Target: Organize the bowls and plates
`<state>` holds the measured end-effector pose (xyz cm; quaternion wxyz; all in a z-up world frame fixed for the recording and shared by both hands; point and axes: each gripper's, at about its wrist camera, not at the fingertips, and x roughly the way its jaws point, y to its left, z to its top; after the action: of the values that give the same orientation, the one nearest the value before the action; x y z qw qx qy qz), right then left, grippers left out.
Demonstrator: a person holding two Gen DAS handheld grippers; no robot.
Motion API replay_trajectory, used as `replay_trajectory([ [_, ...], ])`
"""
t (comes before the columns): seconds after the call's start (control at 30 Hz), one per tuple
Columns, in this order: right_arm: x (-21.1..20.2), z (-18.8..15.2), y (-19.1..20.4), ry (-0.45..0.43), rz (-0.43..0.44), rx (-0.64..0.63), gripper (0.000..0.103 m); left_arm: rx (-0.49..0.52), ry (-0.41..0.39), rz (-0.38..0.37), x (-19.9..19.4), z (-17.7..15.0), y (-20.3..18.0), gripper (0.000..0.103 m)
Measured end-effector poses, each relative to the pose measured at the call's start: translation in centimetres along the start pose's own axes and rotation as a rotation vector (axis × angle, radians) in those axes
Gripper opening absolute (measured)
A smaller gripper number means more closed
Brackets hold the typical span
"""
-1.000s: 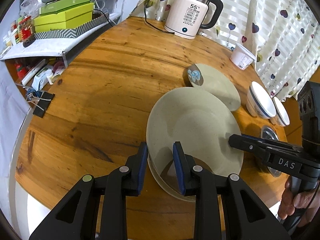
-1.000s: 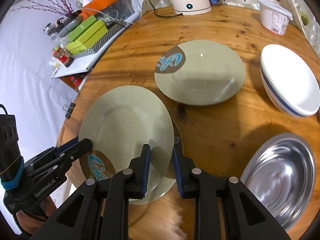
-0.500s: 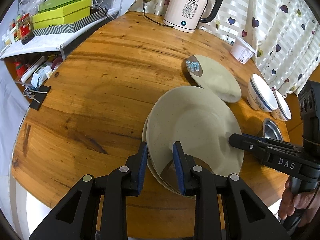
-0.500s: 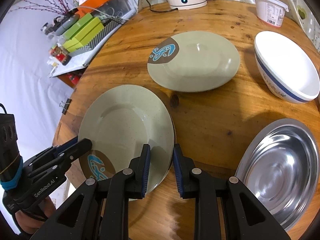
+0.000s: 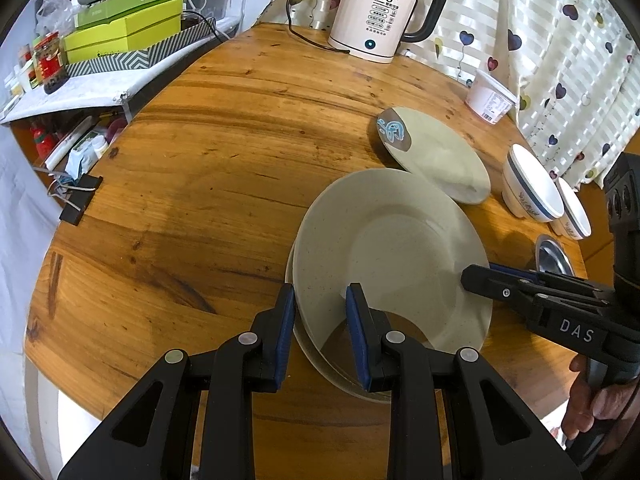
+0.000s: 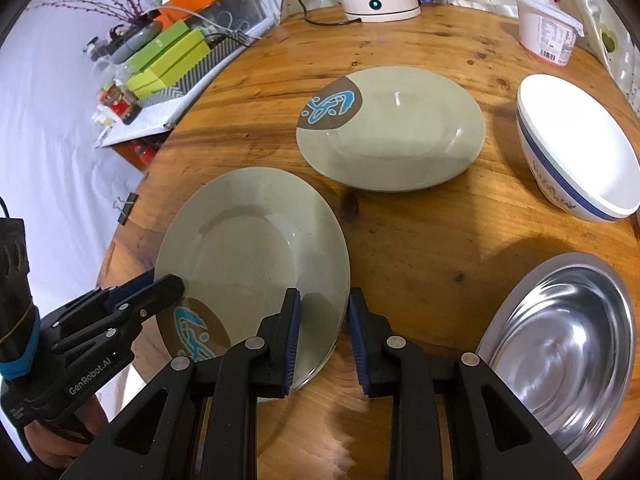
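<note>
A pale green plate [image 5: 392, 256] [image 6: 252, 248] lies on top of another green plate whose rim [image 5: 320, 356] shows beneath it, near the table's front edge. My left gripper [image 5: 320, 328] straddles the top plate's near rim, jaws slightly apart. My right gripper [image 6: 323, 338] straddles its opposite rim the same way. A third green plate [image 5: 436, 156] [image 6: 392, 128] with a brown and blue patch lies farther back. White bowls with a blue stripe [image 5: 528, 194] [image 6: 576, 148] and a steel bowl [image 6: 560, 352] [image 5: 554, 256] sit to the right.
The round wooden table [image 5: 224, 152] holds a white kettle [image 5: 380, 12] with its cord at the back and a white tub [image 5: 490, 98] [image 6: 548, 32]. A side shelf with green boxes [image 5: 124, 36] stands to the left. A binder clip [image 5: 76, 204] hangs on the table's left edge.
The top plate has come down onto the lower plate and now lies nearly centred on it. Both grippers' jaws have opened a little around its rim.
</note>
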<state>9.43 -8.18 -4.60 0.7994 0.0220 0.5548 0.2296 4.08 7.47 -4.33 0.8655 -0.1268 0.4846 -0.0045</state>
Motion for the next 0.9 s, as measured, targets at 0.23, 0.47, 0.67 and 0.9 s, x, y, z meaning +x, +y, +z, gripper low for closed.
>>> replay_trajectory([
  [0.23, 0.1, -0.2, -0.1, 0.000, -0.001, 0.001, 0.025, -0.005, -0.004, 0.003, -0.1, -0.1, 0.0, 0.027],
  [0.47, 0.1, -0.3, -0.1, -0.004, 0.002, -0.002, 0.025, -0.011, -0.011, -0.006, -0.3, -0.2, 0.2, 0.027],
  [0.67, -0.6, -0.4, -0.1, -0.037, -0.003, -0.008, 0.025, -0.027, -0.020, -0.016, -0.5, 0.0, 0.7, 0.027],
  [0.9, -0.9, -0.5, 0.3, -0.061, -0.018, -0.020, 0.025, -0.041, -0.012, -0.020, -0.1, -0.1, 1.0, 0.027],
])
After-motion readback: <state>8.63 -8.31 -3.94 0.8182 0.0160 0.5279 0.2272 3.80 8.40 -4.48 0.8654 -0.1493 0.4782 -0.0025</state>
